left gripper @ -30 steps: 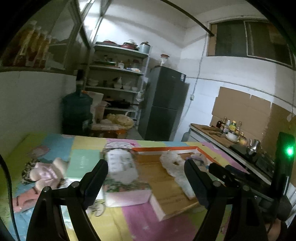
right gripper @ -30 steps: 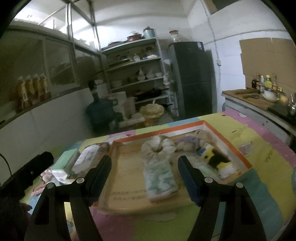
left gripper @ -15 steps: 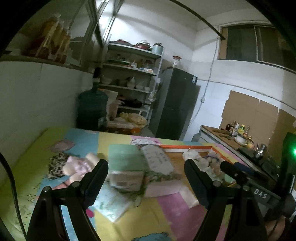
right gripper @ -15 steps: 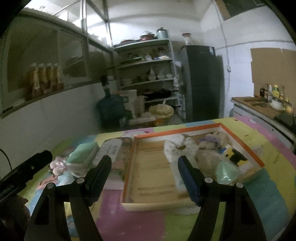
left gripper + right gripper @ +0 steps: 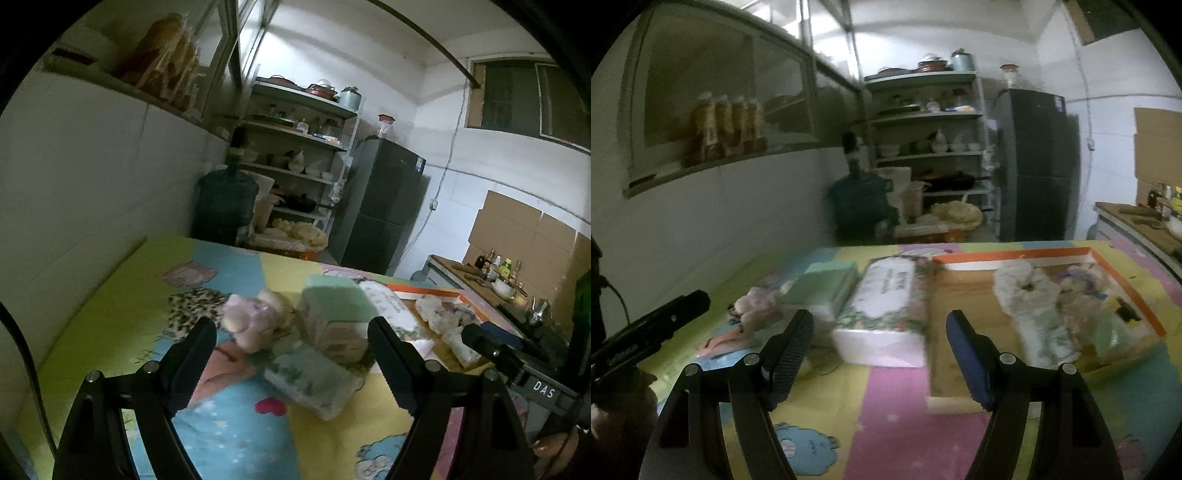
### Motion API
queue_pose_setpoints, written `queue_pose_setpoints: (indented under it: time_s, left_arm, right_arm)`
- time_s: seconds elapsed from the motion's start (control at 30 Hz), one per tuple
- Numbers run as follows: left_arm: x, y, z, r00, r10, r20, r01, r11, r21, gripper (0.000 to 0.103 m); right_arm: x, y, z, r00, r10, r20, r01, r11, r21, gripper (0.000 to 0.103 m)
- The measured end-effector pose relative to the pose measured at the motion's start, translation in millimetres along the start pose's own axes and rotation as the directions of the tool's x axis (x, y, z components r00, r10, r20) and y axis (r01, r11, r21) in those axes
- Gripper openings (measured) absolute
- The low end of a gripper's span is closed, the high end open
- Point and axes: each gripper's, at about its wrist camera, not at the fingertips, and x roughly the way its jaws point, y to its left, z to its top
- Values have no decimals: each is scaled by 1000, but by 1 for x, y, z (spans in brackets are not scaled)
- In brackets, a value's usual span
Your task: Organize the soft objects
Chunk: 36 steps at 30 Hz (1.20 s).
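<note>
Both grippers hover with fingers spread and empty: the left gripper [image 5: 291,354] over a tissue pack [image 5: 314,380], near the plush toy [image 5: 255,321]. The right gripper [image 5: 879,350] faces a floral tissue pack [image 5: 886,306] beside the orange-rimmed tray [image 5: 1015,256].

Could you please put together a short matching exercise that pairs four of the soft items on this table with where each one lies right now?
Things:
1. pink plush toy
2. flat green-patterned tissue pack
3. white fluffy ring
4. floral tissue pack with white label

Places:
A. inside the orange-rimmed tray
B. on the play mat, beside the leopard-print cloth
C. just outside the tray's left edge
D. nearest the left gripper, between its open fingers in view

Pairs: 1-B, 2-D, 3-A, 4-C
</note>
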Motion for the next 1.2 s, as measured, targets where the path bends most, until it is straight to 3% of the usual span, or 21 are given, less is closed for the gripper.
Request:
queue_pose_setpoints:
  time_s: [0.3,0.6,0.8,1.03,1.2]
  left_arm:
    - [-4,21,-6,1000,3,-26,-2,1000,19,84]
    - [9,39,-7,994,-20,-106,28,997,77,84]
    - [29,53,-7,976,-63,-210,89,989,117,84]
    - [48,54,-12,958,-18,-285,93,964,250,82]
    - [61,59,-13,929,-49,-367,140,964,226,81]
  right_arm:
    - [18,36,-5,995,88,-47,-91,994,-55,75]
    - [40,73,-10,973,189,-132,-207,969,-138,75]
    - [58,84,-15,959,212,-187,-241,958,-153,75]
    - [71,85,-15,953,215,-212,-247,959,-137,75]
    - [78,86,-15,950,218,-224,-251,959,-134,75]
